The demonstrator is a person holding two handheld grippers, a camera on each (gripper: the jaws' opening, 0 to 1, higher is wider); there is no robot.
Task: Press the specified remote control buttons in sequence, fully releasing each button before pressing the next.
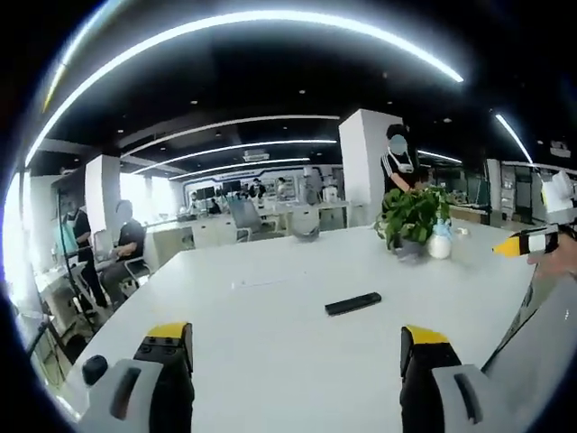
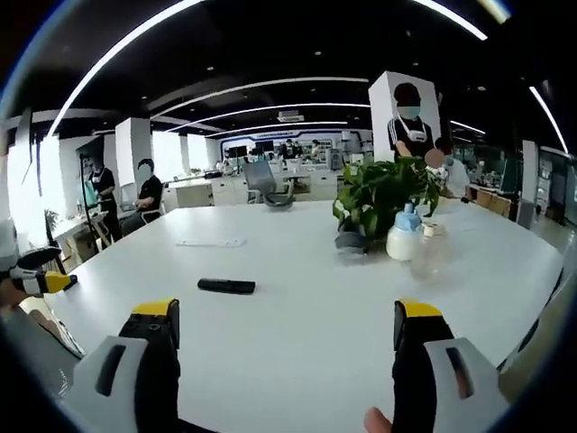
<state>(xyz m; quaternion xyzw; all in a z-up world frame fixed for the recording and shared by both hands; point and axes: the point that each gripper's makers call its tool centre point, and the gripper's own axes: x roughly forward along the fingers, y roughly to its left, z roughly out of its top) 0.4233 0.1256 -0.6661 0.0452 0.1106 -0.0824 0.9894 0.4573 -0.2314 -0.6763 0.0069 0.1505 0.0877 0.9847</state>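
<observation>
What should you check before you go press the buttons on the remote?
1. Remote in sight on the table: ok, it shows in both views.
2. Left gripper open and holding nothing: ok.
3. Right gripper open and holding nothing: ok.
4. Path to the remote clear: ok, bare table lies between both grippers and it.
5. Plant and bottle out of the way: ok, they stand apart from the remote.
6. Which buttons face up and where they sit: cannot tell, the remote is too small to read.
</observation>
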